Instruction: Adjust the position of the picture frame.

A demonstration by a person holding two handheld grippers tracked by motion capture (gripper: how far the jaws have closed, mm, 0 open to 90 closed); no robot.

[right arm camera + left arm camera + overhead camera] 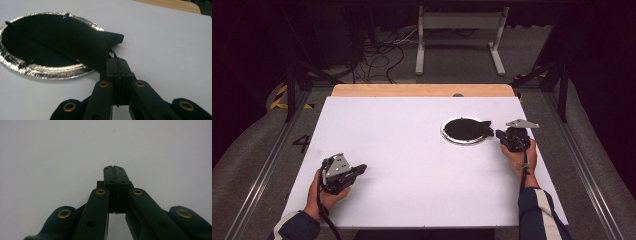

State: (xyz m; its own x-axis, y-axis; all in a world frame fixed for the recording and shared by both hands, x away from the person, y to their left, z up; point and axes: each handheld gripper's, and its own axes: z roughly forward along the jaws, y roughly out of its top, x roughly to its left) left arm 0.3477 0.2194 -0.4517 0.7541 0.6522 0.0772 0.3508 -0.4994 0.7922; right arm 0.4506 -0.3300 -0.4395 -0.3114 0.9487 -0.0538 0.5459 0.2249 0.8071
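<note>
My right gripper (117,62) was clamped on a black cloth (75,42) draped over the silver ring (37,70) at two o'clock; I judged a slow, low pull best. My left gripper (115,170) was closed, empty, at seven o'clock.

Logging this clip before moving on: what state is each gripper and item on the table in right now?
Left gripper: shut, empty, low over the bare white table.
Right gripper: shut, tips at the edge of the black fabric piece; whether it pinches the fabric is unclear.
Round silver-rimmed disc: lying flat on the table.
Black fabric piece: spread over the disc, one corner hanging past the rim towards the right gripper.
</note>
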